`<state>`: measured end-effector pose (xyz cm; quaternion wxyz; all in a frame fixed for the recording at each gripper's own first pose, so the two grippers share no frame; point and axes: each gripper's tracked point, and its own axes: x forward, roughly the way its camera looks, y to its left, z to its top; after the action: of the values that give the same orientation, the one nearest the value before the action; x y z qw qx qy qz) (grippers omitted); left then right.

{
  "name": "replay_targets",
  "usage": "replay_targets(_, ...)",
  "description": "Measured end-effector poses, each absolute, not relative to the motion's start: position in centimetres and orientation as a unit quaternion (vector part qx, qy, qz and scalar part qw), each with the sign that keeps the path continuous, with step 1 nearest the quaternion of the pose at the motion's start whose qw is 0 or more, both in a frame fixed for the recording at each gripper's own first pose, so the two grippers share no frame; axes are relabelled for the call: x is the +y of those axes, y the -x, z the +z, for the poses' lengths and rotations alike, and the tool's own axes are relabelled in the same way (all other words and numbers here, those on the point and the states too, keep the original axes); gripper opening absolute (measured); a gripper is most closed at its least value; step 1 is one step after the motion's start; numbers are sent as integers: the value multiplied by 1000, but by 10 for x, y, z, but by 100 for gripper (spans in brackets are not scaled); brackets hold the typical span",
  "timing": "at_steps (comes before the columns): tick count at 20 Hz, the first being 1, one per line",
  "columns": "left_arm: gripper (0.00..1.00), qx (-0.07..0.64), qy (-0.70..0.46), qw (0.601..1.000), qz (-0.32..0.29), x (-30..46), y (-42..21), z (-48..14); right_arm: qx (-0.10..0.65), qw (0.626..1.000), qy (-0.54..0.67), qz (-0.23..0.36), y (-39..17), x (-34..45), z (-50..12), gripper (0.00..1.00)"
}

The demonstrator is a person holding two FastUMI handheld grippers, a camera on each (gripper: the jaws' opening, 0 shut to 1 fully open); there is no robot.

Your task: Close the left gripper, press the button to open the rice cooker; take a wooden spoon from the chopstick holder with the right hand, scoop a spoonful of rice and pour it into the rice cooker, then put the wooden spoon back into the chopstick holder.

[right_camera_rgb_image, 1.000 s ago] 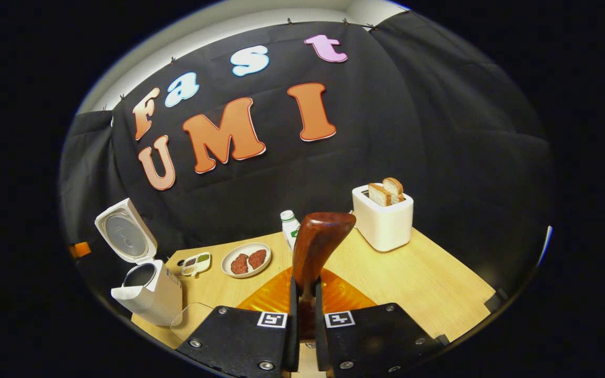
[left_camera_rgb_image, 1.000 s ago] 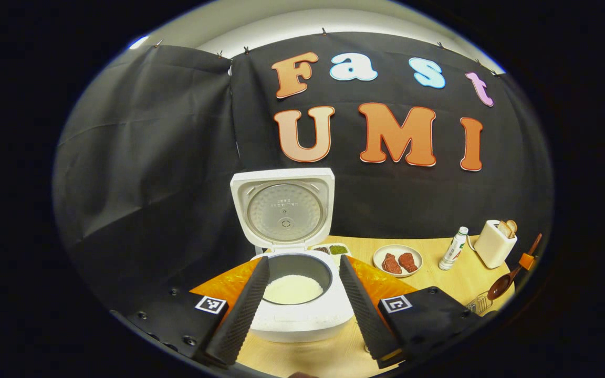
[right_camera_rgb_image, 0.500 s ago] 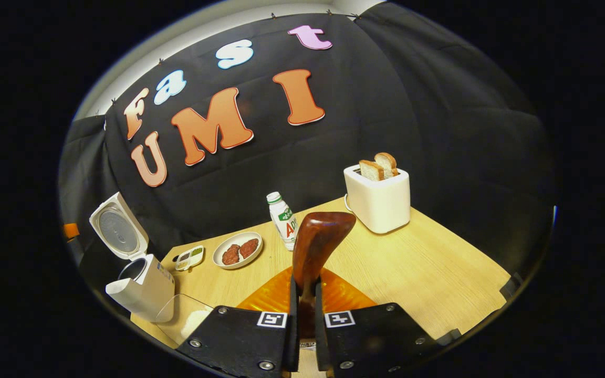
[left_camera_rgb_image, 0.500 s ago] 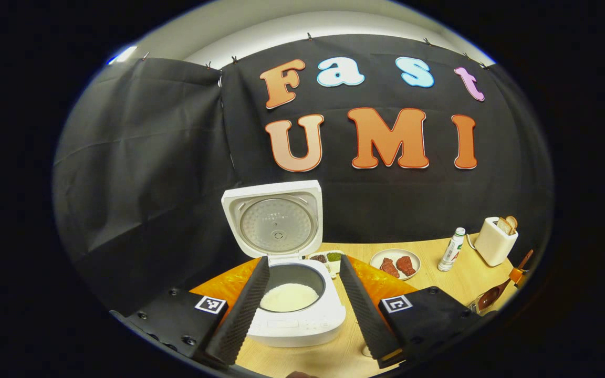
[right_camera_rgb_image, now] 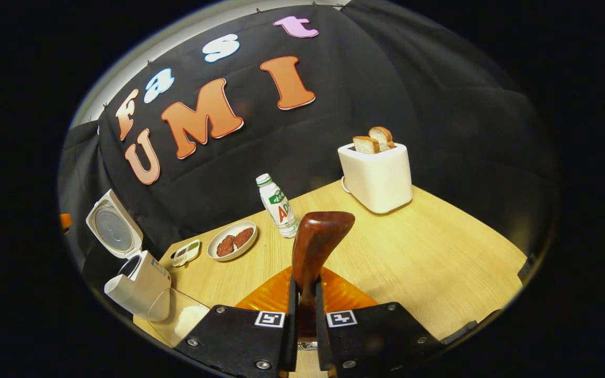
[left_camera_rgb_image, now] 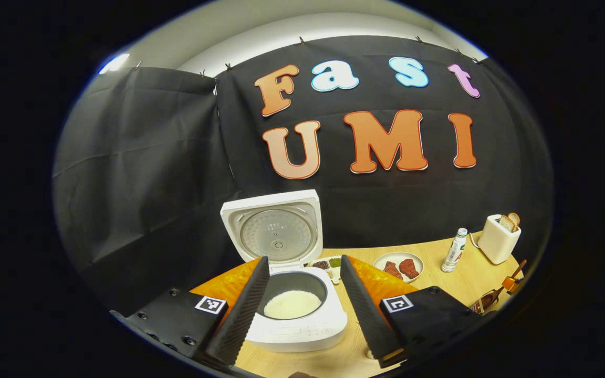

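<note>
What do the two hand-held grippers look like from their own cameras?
Both hand-held grippers, left and right, have black bodies with visible screws and a small square black-and-white marker at each finger's base. The left's long tapered fingers have ribbed inner faces.

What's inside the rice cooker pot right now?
In the left gripper view the rice cooker stands with its lid up, and white rice lies across the bottom of the inner pot. The left gripper's fingers cover both pot edges, so nothing can be told there.

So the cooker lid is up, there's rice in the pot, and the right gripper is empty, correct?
Not empty: in the right gripper view the right gripper is shut on the wooden spoon. The rice cooker lid is up, with rice in the pot.
</note>
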<state>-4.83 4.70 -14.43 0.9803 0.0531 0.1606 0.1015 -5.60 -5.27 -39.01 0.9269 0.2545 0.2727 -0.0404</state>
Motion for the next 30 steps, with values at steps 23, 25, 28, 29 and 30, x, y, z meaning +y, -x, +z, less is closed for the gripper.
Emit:
replay_targets(23,100,186,71,967,158,191,-135,-114,187,956,-179,-138,113,-147,-241,92)
replay_targets(25,98,191,77,966,157,200,-154,-116,168,961,-162,-151,120,-151,-220,94)
replay_targets(28,98,197,67,965,157,212,-187,-118,150,964,-143,-168,131,-152,-194,94)
replay_targets(29,98,201,64,964,160,219,-199,-121,146,964,-140,-173,135,-151,-188,94)
replay_targets(30,98,205,63,963,164,221,-209,-129,142,964,-138,-179,139,-152,-183,94)
